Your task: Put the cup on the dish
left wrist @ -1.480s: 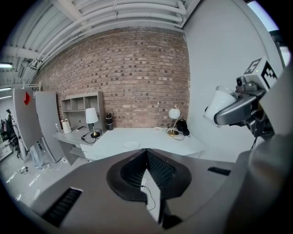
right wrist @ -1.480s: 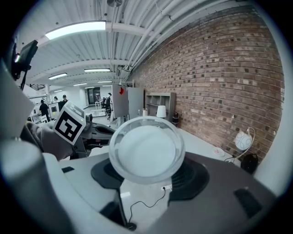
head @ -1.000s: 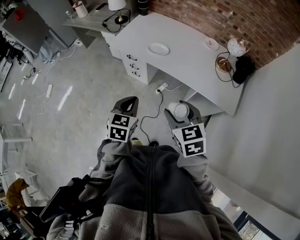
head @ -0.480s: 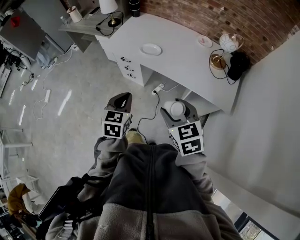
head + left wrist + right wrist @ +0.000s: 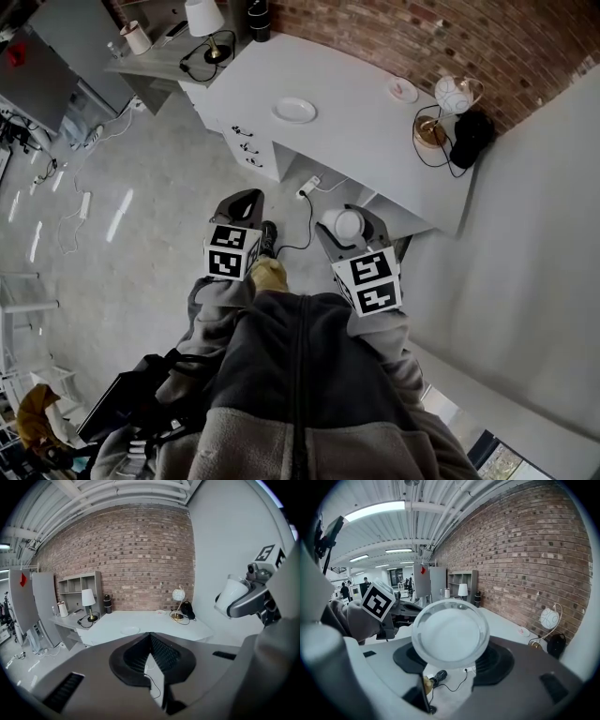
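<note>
My right gripper (image 5: pixel 349 225) is shut on a white cup (image 5: pixel 343 224), held over the floor short of the white desk (image 5: pixel 375 141). In the right gripper view the cup's round mouth (image 5: pixel 450 632) faces the camera between the jaws. The white dish (image 5: pixel 294 110) lies alone on the desk's left half, well ahead of both grippers; it also shows small in the left gripper view (image 5: pixel 130 630). My left gripper (image 5: pixel 242 202) is shut and holds nothing, its tips meeting in a point (image 5: pixel 150 634). The cup (image 5: pixel 232 596) appears at that view's right edge.
A small saucer (image 5: pixel 403 90), a globe lamp (image 5: pixel 454 94) and a black bag (image 5: pixel 469 139) crowd the desk's right end by the brick wall. A table lamp (image 5: pixel 203 23) stands at the left end. A power strip (image 5: pixel 309 185) and cable lie on the floor below the drawers (image 5: pixel 239 150).
Both grippers have travelled forward with the person, who took a step; a shoe now shows between them. The cup stays in the right gripper's grip. The desk has slid left in the view.
</note>
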`<state>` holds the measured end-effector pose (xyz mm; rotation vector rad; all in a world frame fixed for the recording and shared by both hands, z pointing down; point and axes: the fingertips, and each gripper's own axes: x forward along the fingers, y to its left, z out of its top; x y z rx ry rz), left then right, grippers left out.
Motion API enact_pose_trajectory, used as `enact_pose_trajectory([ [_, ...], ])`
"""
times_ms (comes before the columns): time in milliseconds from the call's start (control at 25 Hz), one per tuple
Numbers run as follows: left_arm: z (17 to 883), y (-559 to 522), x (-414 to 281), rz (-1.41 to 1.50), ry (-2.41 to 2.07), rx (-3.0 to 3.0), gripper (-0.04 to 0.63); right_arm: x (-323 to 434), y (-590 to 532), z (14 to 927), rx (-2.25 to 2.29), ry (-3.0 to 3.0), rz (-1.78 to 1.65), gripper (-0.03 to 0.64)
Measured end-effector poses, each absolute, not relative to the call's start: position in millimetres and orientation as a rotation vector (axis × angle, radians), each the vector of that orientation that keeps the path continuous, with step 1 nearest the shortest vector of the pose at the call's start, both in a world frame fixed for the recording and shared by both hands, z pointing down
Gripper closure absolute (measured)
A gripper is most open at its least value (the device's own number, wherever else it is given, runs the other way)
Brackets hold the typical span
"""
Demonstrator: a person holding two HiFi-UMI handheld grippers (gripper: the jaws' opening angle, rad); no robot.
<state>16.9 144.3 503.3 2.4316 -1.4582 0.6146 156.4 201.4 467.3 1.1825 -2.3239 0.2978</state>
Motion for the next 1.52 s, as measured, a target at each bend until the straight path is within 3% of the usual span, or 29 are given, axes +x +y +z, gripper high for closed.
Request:
enact_pose_trajectory([
  [800, 513.1, -46.9, -56.9, 0.63, -1.388, 2.44, 0.591, 84.0, -2.5, 481.0, 1.208, -2.246, 0.359, 0.362],
  [1520, 543.4, -164.0, -65.2, 0.729, -1.155, 2.52, 0.591, 56.2, -113.4, 503.5, 1.294, -2.15, 0.482, 0.362],
])
